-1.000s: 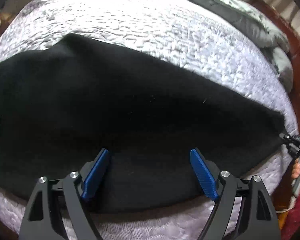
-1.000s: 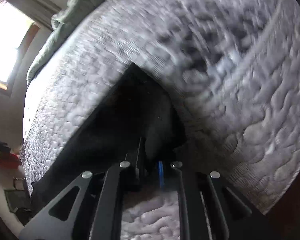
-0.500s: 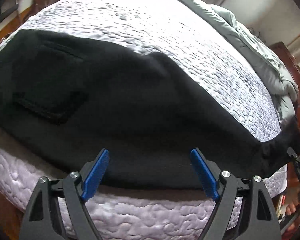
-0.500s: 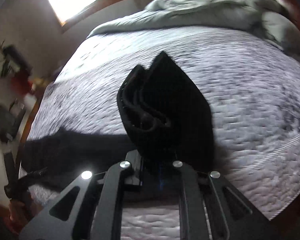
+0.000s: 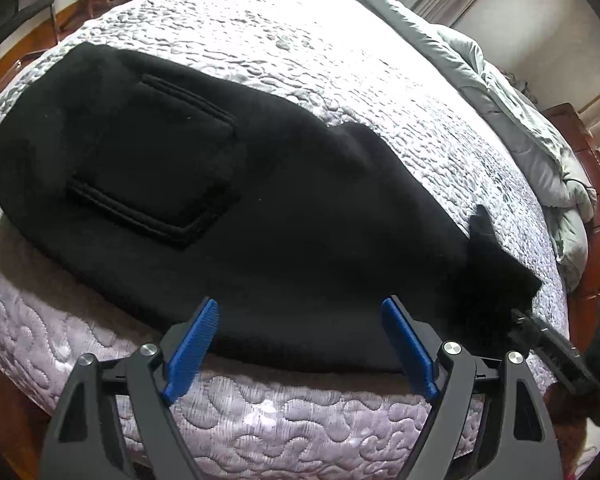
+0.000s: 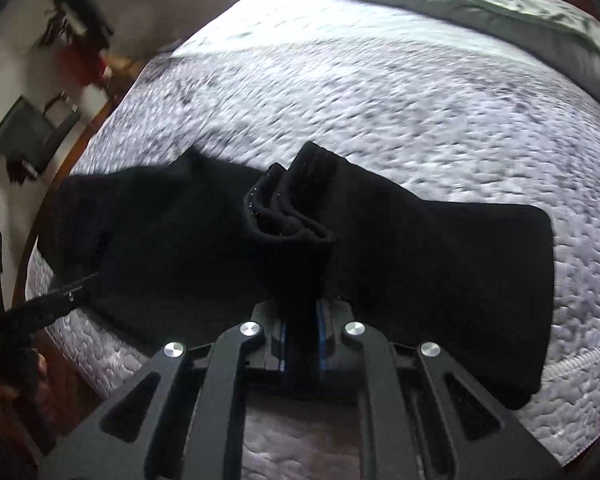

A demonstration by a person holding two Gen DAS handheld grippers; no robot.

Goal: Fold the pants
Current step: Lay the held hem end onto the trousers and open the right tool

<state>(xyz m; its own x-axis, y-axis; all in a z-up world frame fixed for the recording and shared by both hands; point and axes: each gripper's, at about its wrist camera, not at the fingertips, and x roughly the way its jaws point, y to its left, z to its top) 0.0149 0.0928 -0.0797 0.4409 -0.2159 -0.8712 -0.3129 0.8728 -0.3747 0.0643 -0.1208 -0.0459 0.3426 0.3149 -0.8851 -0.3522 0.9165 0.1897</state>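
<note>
Both pant cuffs pinched in right gripper.

I'm in a home bedroom: a quilted bed before me, a rumpled grey duvet at two o'clock.

The black pants lie long and flat along the near edge of the bed, pocket up, with the right end lifted and bunched.

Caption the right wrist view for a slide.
Right claw shut on the bunched hem of black pants, lifted above a quilted bed.
</note>
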